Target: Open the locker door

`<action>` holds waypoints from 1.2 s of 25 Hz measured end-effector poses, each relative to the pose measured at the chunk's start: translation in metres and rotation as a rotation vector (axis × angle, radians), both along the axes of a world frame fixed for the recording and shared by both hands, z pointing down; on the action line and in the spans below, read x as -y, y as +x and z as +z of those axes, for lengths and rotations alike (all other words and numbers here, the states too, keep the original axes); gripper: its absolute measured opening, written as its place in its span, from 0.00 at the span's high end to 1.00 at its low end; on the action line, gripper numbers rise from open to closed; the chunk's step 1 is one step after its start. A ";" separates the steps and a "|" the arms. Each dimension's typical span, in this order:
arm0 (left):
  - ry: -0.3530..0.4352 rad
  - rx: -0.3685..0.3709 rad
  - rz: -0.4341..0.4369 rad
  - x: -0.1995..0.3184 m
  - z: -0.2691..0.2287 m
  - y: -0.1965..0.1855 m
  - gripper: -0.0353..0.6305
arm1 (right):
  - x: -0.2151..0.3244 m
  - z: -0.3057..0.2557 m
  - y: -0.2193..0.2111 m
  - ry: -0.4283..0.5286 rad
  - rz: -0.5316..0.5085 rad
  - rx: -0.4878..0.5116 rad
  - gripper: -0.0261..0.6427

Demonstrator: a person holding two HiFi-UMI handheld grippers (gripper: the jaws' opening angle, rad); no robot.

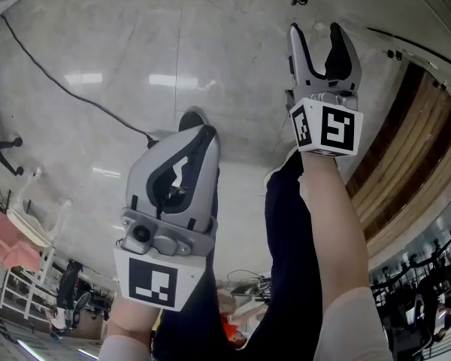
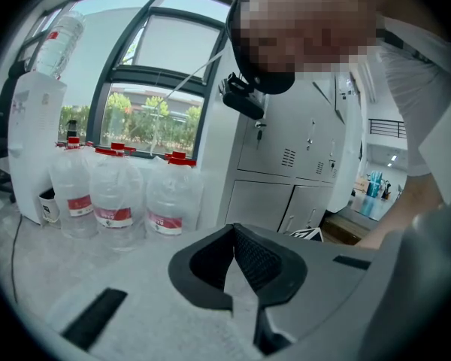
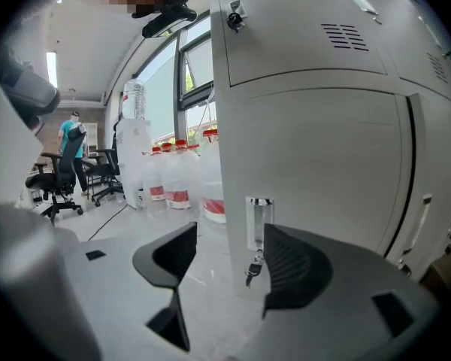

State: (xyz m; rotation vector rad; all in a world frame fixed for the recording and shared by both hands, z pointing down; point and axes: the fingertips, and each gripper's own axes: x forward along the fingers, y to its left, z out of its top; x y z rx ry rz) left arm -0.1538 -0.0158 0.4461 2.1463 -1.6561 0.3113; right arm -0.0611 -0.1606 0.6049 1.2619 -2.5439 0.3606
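Our right gripper (image 3: pixel 229 258) has its jaws apart, near the locker door (image 3: pixel 323 156), whose chrome handle (image 3: pixel 259 218) shows between them, untouched. Our left gripper (image 2: pixel 237 258) is clenched on nothing. The door looks shut, so the opening is not yet begun.

Head view steeply down; both gripper views sharing water bottles (image 2: pixel 113 194).

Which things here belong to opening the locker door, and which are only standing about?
For the job: locker door, its handle, hanging keys, right gripper, jaws apart.
Standing about: water bottles, office chair, water dispenser, left gripper, jaws together.
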 end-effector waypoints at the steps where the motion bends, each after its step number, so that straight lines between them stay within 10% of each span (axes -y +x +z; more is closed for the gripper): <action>1: 0.003 -0.003 0.000 0.000 -0.001 0.000 0.93 | 0.004 0.002 -0.003 0.002 -0.004 -0.004 0.59; 30: -0.005 -0.010 -0.062 -0.011 0.006 -0.041 0.93 | 0.072 0.022 -0.043 -0.047 0.054 -0.002 0.59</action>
